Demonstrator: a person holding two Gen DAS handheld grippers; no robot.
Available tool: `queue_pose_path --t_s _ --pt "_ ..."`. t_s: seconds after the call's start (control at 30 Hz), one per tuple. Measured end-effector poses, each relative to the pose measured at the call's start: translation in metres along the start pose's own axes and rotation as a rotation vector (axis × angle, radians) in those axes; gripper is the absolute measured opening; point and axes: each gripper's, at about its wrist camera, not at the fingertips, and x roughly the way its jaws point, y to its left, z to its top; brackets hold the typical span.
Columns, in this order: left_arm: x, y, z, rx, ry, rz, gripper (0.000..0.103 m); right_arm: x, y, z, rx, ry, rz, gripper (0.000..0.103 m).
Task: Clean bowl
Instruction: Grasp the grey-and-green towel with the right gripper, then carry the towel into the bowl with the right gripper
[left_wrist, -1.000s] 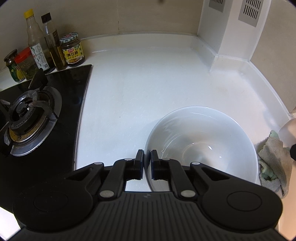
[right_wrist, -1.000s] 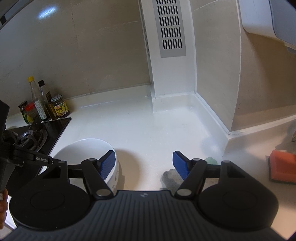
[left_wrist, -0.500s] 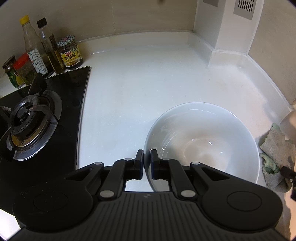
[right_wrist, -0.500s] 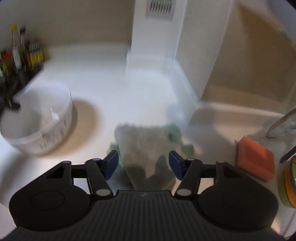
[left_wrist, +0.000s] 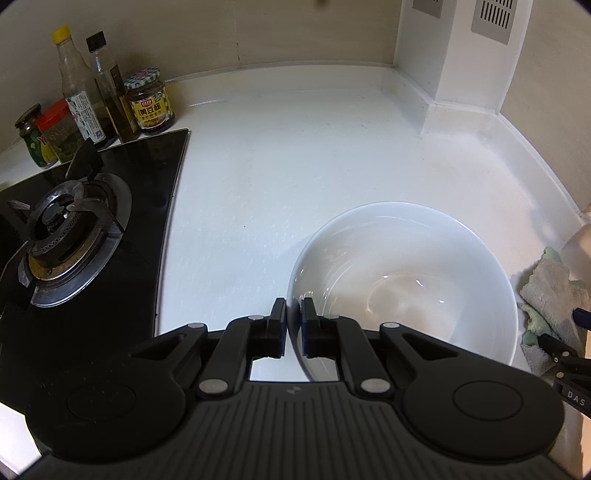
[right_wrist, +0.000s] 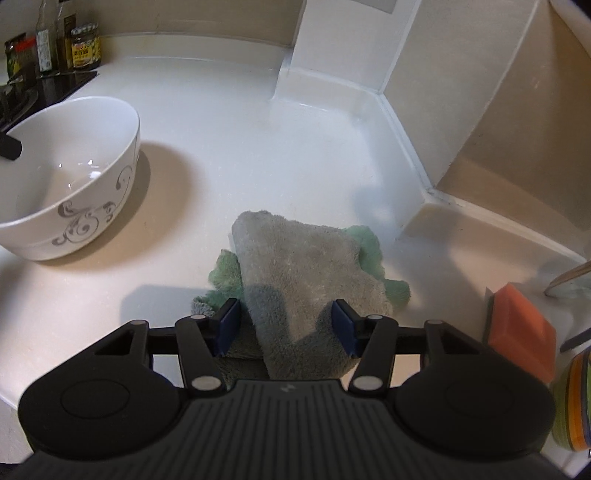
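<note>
A white bowl (left_wrist: 406, 277) with a grey swirl pattern (right_wrist: 74, 155) stands on the white counter. My left gripper (left_wrist: 293, 310) is shut on its near-left rim, one finger inside and one outside. To the right of the bowl lies a crumpled grey-and-green cloth (right_wrist: 295, 266), also seen in the left wrist view (left_wrist: 550, 295). My right gripper (right_wrist: 286, 321) hangs low over the cloth's near end. Its blue pads stand apart on either side of the cloth, and the cloth is not squeezed.
A black gas hob (left_wrist: 66, 229) lies left of the bowl, with bottles and jars (left_wrist: 110, 99) behind it. An orange sponge (right_wrist: 521, 328) and a striped container (right_wrist: 576, 402) sit right of the cloth. A white pillar (right_wrist: 332, 44) and wall ledges close the back.
My right gripper has dropped and tipped down from facing the wall to straddling the cloth, and its jaws have narrowed. The left gripper and the bowl have stayed put.
</note>
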Motion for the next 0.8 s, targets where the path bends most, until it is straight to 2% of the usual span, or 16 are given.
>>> queue_pose_path --t_s 0.13,0.37,0.47,0.63,0.8 --pt "-0.001 0.0 -0.001 -0.001 -0.003 -0.001 0.006 0.001 -0.001 -0.002 0.0 -0.012 0.01 0.032" --pt "-0.001 0.001 -0.001 0.003 -0.005 -0.005 0.006 -0.002 -0.01 0.0 0.065 -0.016 0.044 0.019" --pt "-0.001 0.002 -0.001 0.004 -0.006 -0.006 0.006 -0.004 -0.015 0.001 0.098 -0.021 0.067 0.016" --pt "-0.001 0.002 -0.001 0.0 -0.005 -0.007 0.006 -0.014 -0.021 0.01 0.157 -0.05 0.163 0.015" --pt "0.0 0.001 -0.001 0.0 -0.003 -0.004 0.006 -0.053 -0.016 0.036 0.154 -0.172 0.271 0.015"
